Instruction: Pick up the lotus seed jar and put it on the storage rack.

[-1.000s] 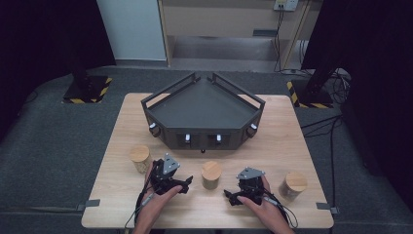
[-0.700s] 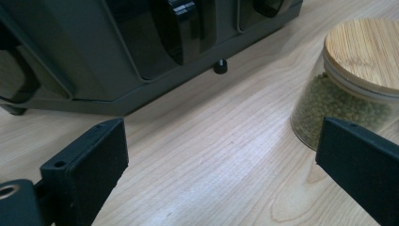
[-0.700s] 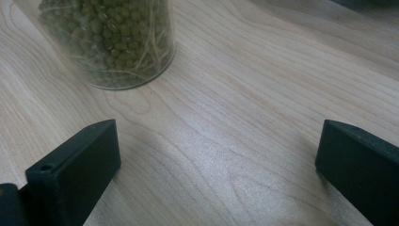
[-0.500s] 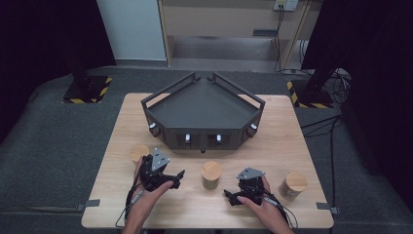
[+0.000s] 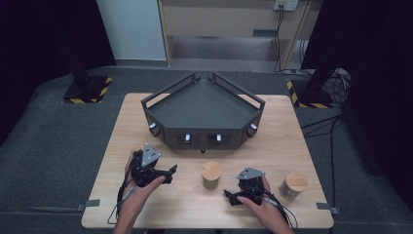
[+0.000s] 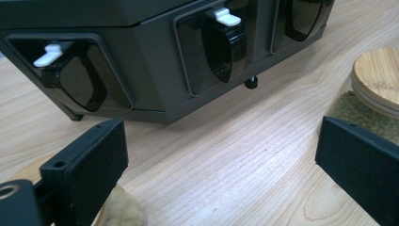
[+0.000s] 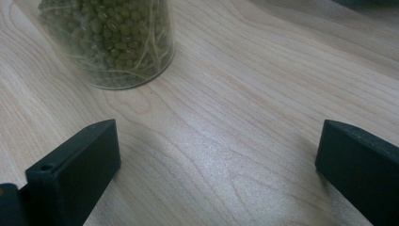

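Your left gripper point(image 5: 171, 171) and right gripper point(image 5: 229, 197), both wide and empty, flank the cork-lidded glass jar of green beans point(image 5: 211, 175), probably readying a grab.

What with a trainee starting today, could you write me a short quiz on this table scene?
1. What fills the glass jar ahead of the right gripper? A) small green beans B) coffee grounds C) white rice
2. True or false: the left gripper and the right gripper are both shut on a jar.
3. Fill in: in the left gripper view, the bean jar is closed with a round ____ lid.

Key: 1 A. 2 False: the jaws of both stand wide apart over bare table, holding nothing. 3 wooden.
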Action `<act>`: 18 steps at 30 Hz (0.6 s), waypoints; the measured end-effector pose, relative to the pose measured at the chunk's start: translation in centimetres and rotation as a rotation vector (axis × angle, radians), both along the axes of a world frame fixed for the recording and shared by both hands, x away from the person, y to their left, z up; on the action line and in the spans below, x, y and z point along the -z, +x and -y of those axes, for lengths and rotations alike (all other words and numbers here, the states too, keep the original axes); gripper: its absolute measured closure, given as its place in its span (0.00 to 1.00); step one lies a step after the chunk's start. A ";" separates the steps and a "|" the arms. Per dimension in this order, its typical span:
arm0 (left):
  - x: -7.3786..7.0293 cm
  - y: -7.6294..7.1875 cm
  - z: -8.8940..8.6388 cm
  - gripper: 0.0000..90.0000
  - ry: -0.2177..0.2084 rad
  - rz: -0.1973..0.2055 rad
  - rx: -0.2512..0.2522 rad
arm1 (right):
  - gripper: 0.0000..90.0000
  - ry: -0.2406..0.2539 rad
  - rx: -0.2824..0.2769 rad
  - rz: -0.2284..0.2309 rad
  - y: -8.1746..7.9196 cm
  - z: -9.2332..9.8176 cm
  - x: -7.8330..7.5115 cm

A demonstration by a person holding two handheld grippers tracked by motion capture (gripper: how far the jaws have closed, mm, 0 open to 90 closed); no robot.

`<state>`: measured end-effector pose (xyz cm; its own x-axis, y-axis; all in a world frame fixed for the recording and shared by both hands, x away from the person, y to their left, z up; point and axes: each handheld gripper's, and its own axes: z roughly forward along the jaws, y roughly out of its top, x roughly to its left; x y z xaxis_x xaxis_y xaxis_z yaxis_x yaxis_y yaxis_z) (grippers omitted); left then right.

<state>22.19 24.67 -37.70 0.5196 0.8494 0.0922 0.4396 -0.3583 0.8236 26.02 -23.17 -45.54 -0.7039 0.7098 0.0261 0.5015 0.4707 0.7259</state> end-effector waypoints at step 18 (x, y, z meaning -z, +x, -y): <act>-0.5 0.7 -2.2 0.02 0.003 0.035 -0.028 | 0.01 -0.001 0.005 -0.001 -0.1 0.0 0.0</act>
<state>22.88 26.88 -37.15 0.4924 0.8631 0.1123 0.4200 -0.3486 0.8379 25.88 -23.16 -45.52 -0.7006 0.7131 0.0258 0.5041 0.4690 0.7252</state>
